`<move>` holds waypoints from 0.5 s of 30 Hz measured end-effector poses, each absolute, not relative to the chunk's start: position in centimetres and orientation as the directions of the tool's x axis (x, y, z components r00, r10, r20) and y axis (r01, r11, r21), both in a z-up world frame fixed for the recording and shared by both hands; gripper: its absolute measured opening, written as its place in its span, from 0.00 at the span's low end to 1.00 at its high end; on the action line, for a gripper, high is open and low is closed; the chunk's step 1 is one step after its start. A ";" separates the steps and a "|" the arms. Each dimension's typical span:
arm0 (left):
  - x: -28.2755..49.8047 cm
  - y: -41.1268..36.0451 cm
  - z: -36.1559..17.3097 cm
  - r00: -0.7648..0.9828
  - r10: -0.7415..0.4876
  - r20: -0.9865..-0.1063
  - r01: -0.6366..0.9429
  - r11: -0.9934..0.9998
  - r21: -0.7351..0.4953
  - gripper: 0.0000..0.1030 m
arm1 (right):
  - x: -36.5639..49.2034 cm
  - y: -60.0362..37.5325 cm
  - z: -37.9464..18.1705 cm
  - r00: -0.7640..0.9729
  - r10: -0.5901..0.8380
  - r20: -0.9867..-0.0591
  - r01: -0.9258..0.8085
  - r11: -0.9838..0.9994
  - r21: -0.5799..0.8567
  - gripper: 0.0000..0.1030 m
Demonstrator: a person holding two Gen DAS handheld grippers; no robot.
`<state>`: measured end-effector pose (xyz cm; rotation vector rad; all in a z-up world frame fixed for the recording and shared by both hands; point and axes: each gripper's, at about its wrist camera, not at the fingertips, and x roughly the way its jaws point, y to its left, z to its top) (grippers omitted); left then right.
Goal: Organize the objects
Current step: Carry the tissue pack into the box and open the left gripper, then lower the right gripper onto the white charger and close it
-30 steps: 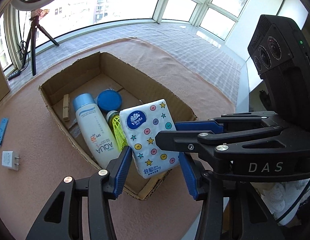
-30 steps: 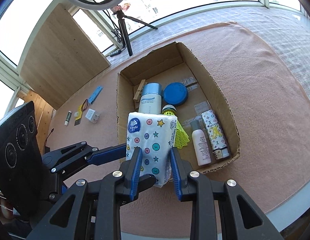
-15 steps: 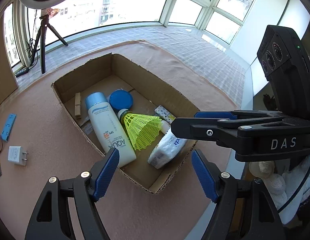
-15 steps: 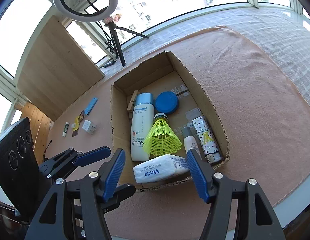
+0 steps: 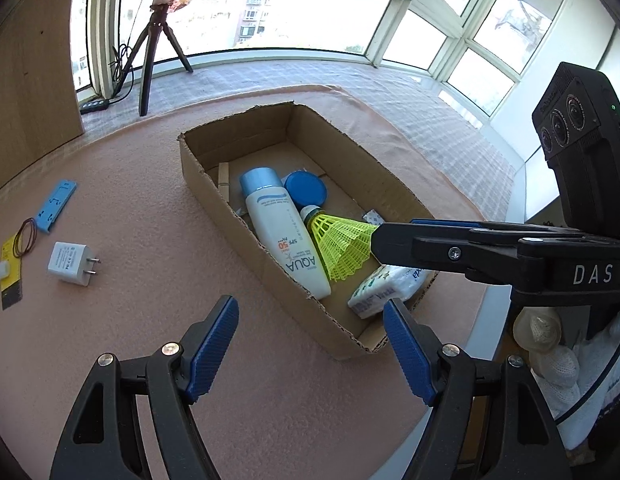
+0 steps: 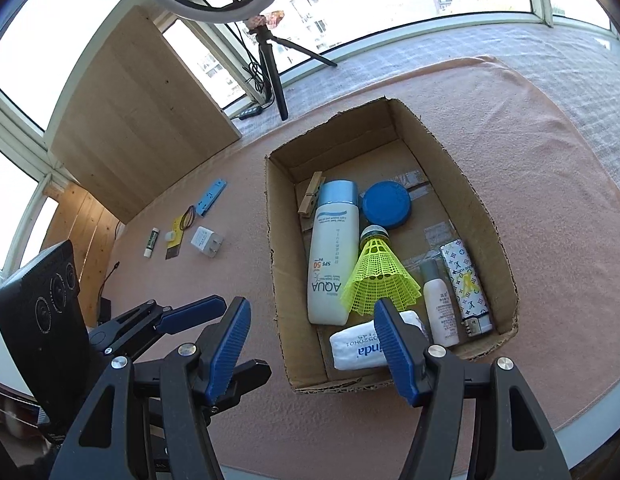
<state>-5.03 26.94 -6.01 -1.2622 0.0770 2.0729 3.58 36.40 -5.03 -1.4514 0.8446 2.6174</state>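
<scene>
Both the left gripper (image 5: 310, 340) and the right gripper (image 6: 312, 344) stand apart, holding nothing. The white Vinda tissue pack (image 6: 364, 350) lies inside the open brown cardboard box (image 6: 470, 184), at its near end, beside the yellow plastic shuttlecock (image 6: 376, 276).

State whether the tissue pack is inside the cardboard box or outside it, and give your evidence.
Inside. The tissue pack lies flat on the floor of the cardboard box, against the near wall, in front of the shuttlecock.

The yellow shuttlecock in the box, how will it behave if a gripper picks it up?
The shuttlecock probably weighs very little: its skirt is open plastic mesh. That mesh would likely flex under the pads, so a grip near the cork end seems safer. Lying on its side, it may roll in a curve if nudged.
</scene>
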 end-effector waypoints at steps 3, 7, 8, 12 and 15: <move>-5.6 24.7 -6.1 -0.309 0.509 -0.803 -0.547 -0.786 -0.288 0.76 | 2.0 34.9 -4.6 -0.559 -0.255 -0.789 -0.229 -0.867 0.442 0.59; -6.5 21.1 -6.4 -0.345 0.478 -0.808 -0.478 -0.830 -0.287 0.76 | -0.5 33.0 -4.4 -0.543 -0.303 -0.783 -0.164 -0.877 0.452 0.59; -6.7 20.3 -6.5 -0.352 0.469 -0.810 -0.461 -0.840 -0.286 0.76 | -1.1 32.6 -4.5 -0.536 -0.322 -0.780 -0.147 -0.874 0.463 0.59; -7.7 16.9 -7.0 -0.378 0.438 -0.815 -0.393 -0.874 -0.288 0.76 | -3.8 30.7 -4.9 -0.507 -0.384 -0.772 -0.102 -0.862 0.496 0.59; -8.5 14.5 -7.4 -0.391 0.422 -0.818 -0.341 -0.892 -0.297 0.76 | -5.9 29.2 -5.2 -0.478 -0.421 -0.771 -0.064 -0.859 0.509 0.59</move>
